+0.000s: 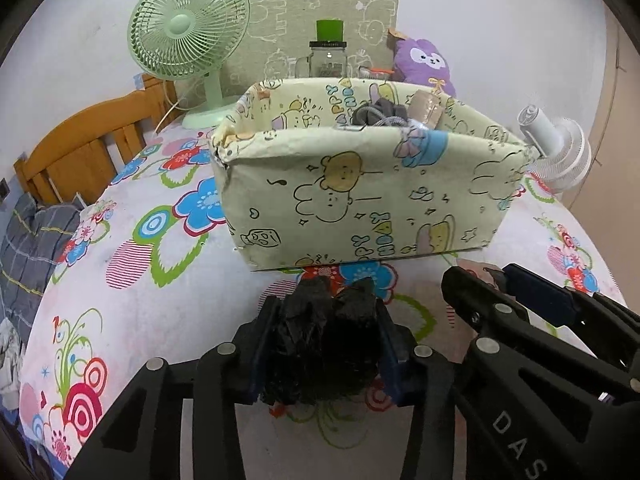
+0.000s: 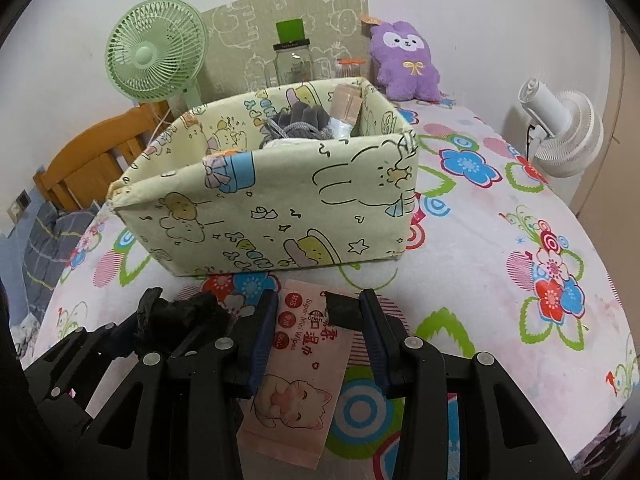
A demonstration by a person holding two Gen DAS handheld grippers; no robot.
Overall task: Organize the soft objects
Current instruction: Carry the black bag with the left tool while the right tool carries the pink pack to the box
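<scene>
A pale yellow cartoon-print fabric bin (image 1: 360,192) stands on the flowered bedsheet; it also shows in the right wrist view (image 2: 280,208). It holds a grey cloth (image 2: 300,120) and a tan wrapped pack (image 2: 347,106). My left gripper (image 1: 326,344) is shut on a crumpled black plastic bag (image 1: 324,344), just in front of the bin; the bag also shows in the right wrist view (image 2: 180,316). My right gripper (image 2: 318,336) has its jaws around a pink wet-wipes pack (image 2: 300,368) that lies on the sheet; the jaws touch its edges.
A green desk fan (image 1: 188,36) and a glass jar (image 1: 327,60) stand behind the bin. A purple plush toy (image 2: 406,60) leans on the wall. A white fan (image 2: 564,128) sits at the right. A wooden bed rail (image 1: 84,144) is at the left.
</scene>
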